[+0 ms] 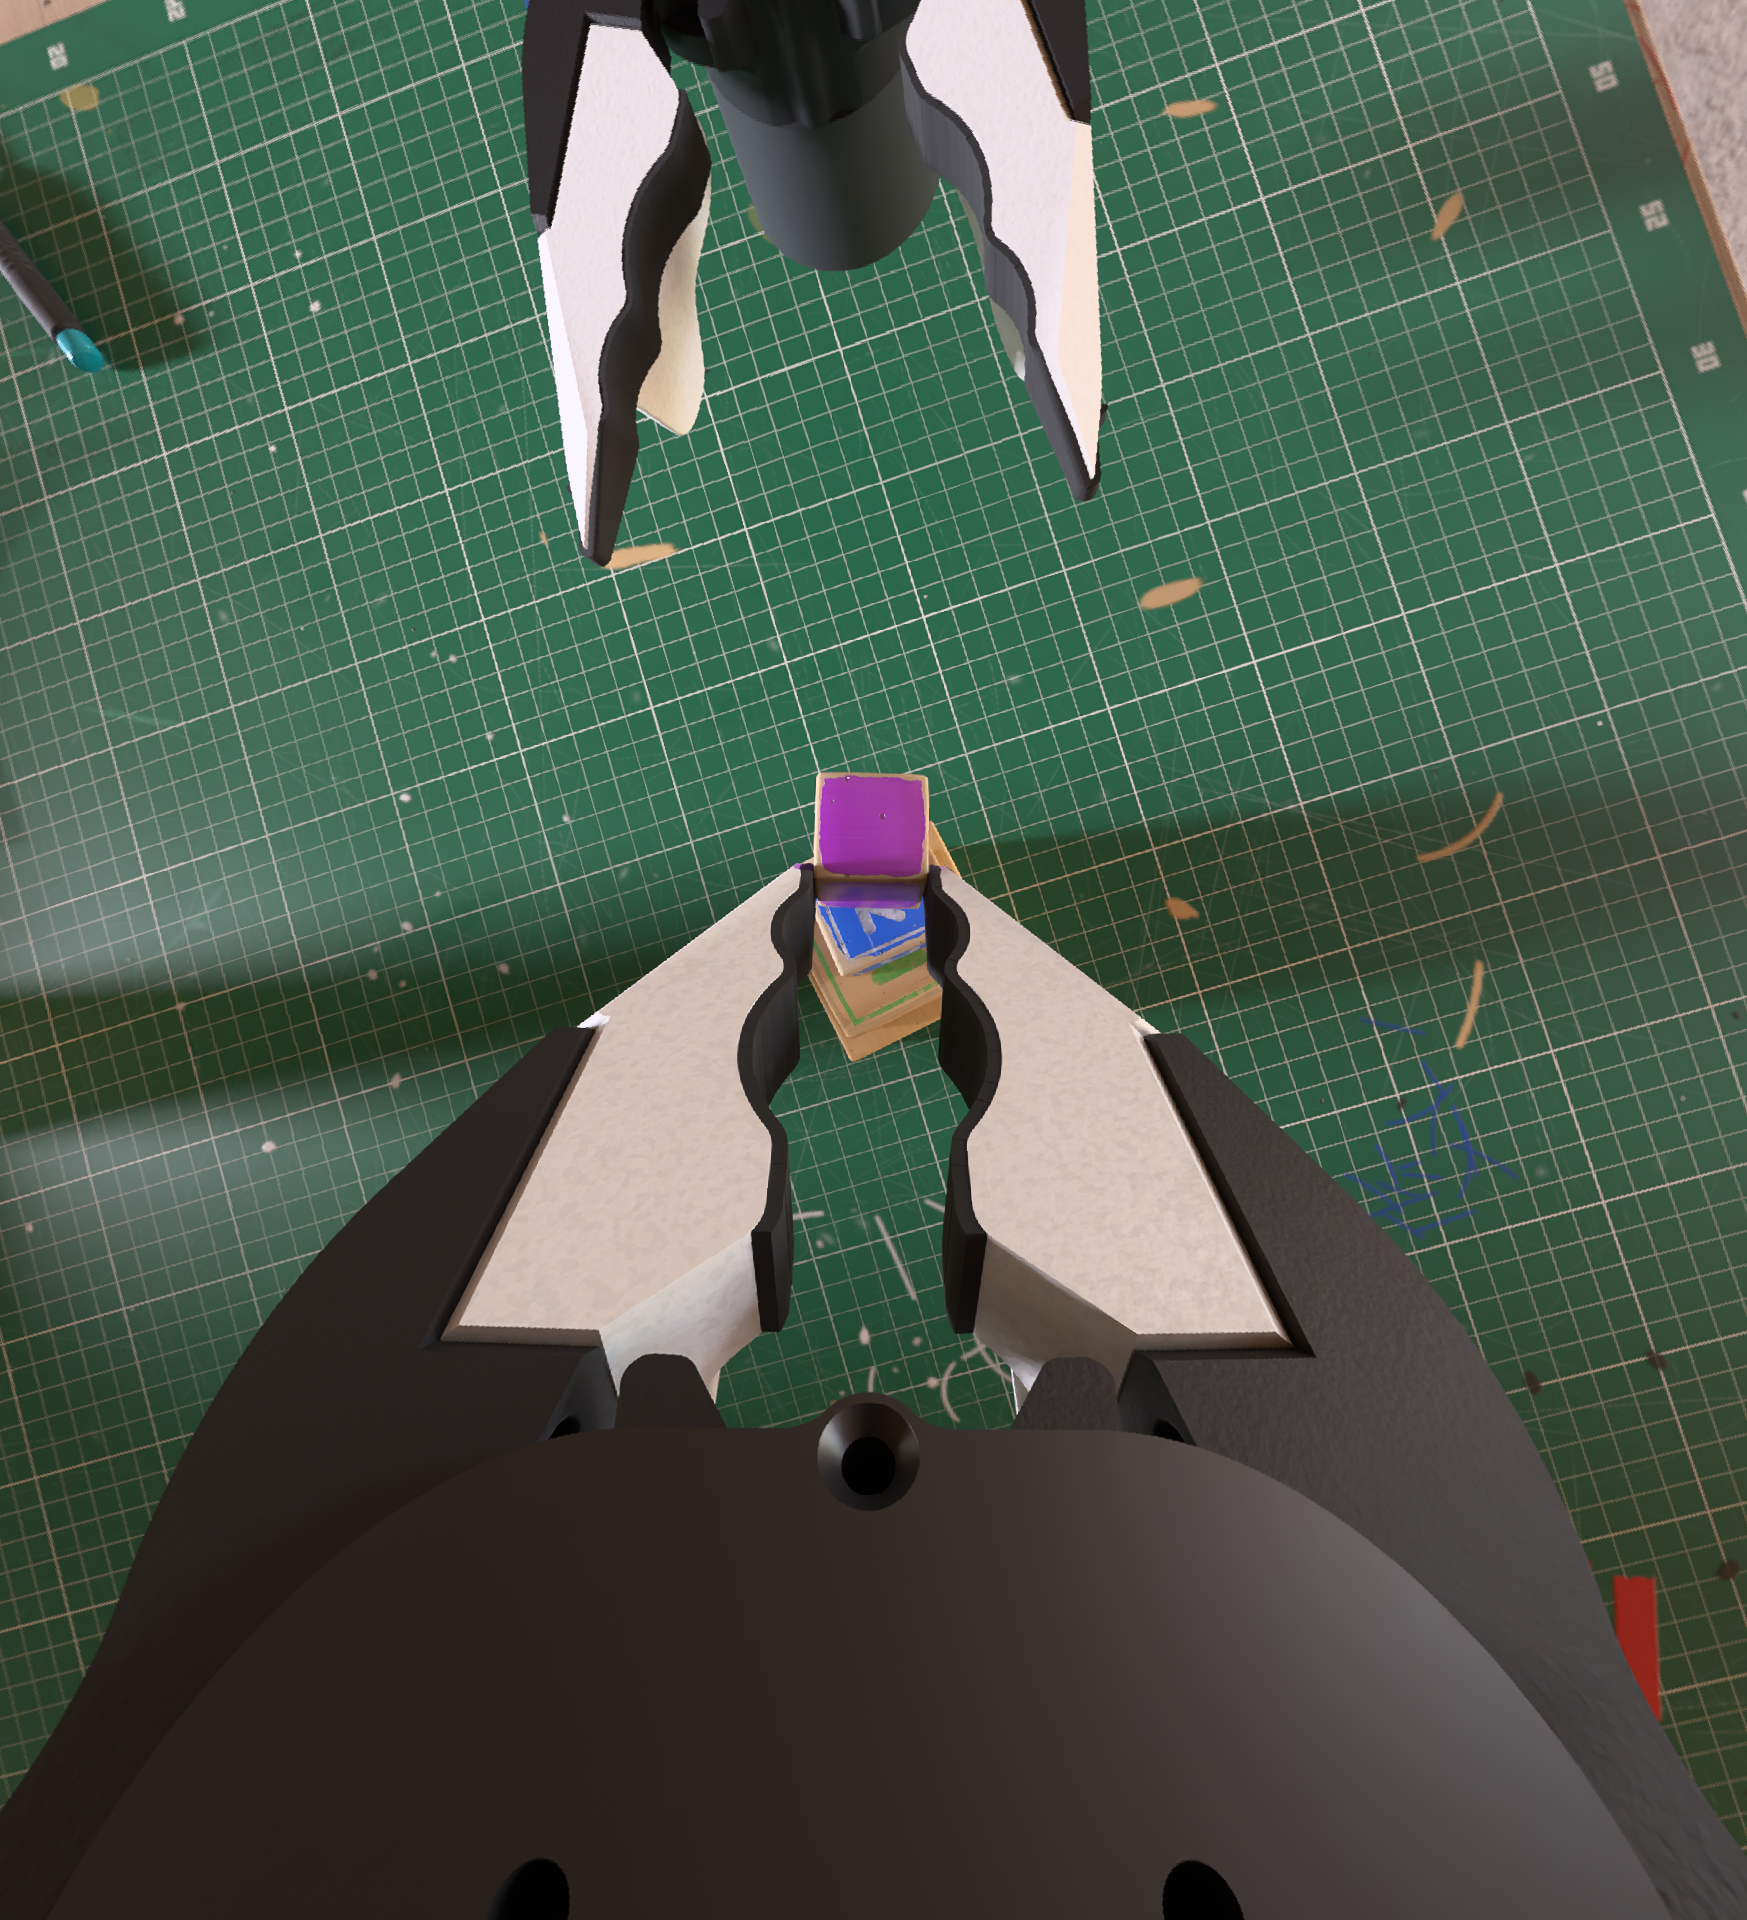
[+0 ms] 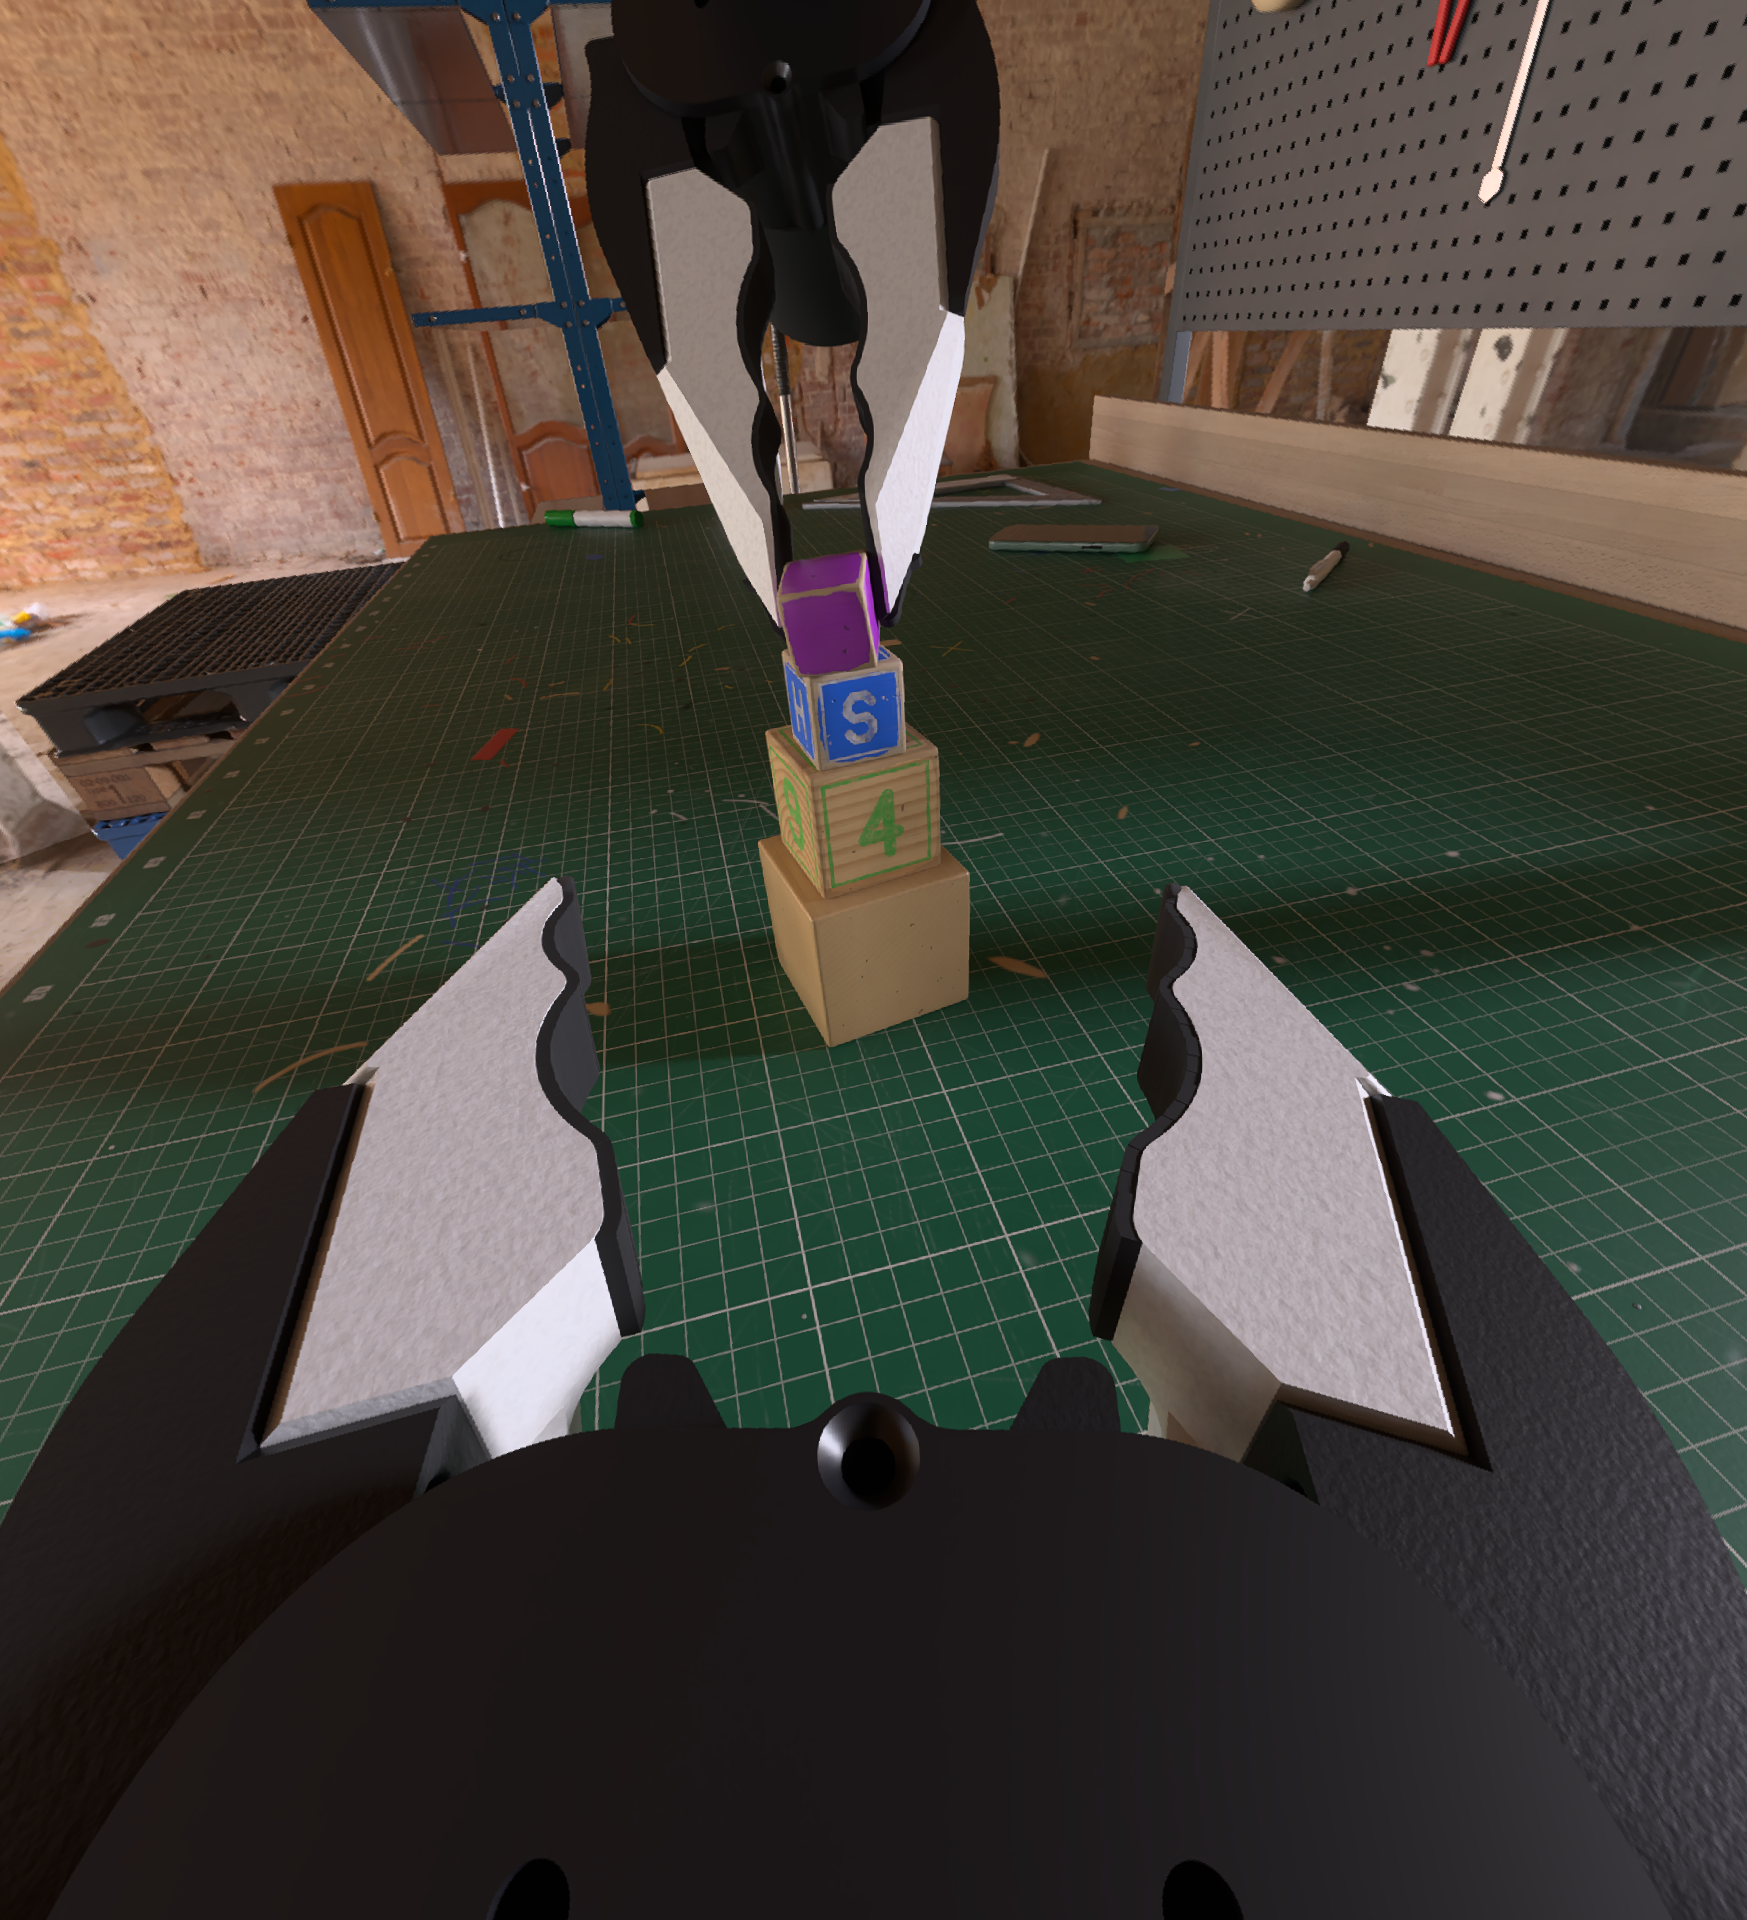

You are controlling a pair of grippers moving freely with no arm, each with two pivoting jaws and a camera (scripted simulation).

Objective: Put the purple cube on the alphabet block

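A purple cube [image 1: 871, 828] sits tilted on top of a blue alphabet block [image 1: 874, 925]. In the right wrist view the purple cube [image 2: 827, 615] touches the blue alphabet block [image 2: 853, 712], which stands on a green-printed wooden block [image 2: 864, 821] and a plain wooden block [image 2: 874, 935]. My left gripper [image 1: 869, 878] comes down from above [image 2: 838, 608] and is shut on the purple cube at its fingertips. My right gripper [image 2: 867, 914] is open and empty, low in front of the stack and apart from it. It also shows in the left wrist view [image 1: 843, 520].
The stack stands on a green cutting mat [image 2: 1264, 831]. A screwdriver [image 1: 12, 255] lies far left. A phone [image 2: 1071, 537], a green marker [image 2: 594, 517] and a pen [image 2: 1324, 566] lie at the back. A wooden plank [image 2: 1471, 488] and a pegboard [image 2: 1523, 156] bound the right side.
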